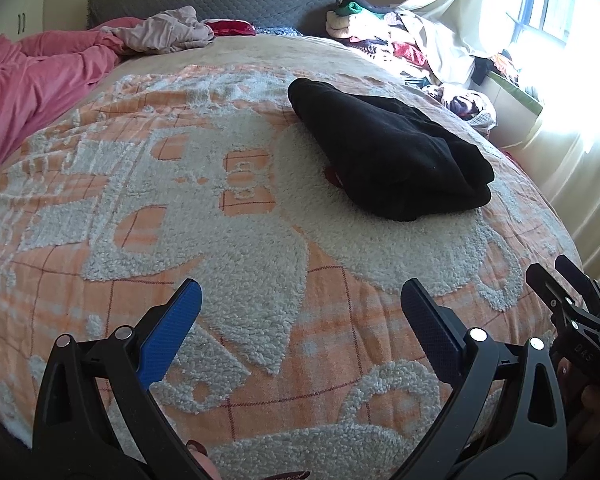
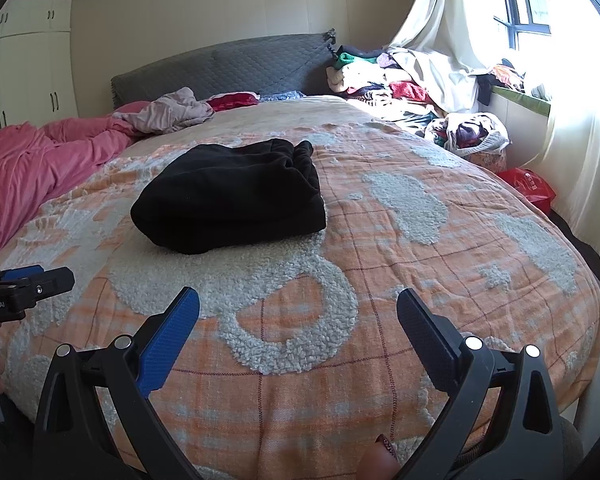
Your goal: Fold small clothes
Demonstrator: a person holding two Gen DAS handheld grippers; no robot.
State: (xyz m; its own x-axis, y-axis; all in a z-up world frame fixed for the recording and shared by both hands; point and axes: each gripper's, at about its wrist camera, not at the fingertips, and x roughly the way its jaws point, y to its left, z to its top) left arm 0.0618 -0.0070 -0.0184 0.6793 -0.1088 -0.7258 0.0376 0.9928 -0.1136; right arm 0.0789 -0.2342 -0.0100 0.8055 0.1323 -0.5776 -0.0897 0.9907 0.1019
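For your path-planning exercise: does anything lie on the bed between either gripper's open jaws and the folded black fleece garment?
Nothing visible does. Only bare orange-and-white tufted blanket lies between the right gripper or left gripper and the folded black fleece garment.

"enRobot.AI" on left gripper [image 2: 40, 280]

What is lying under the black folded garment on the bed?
The black garment lies on the orange blanket. A small red bit peeks out at its edge; the rest is covered.
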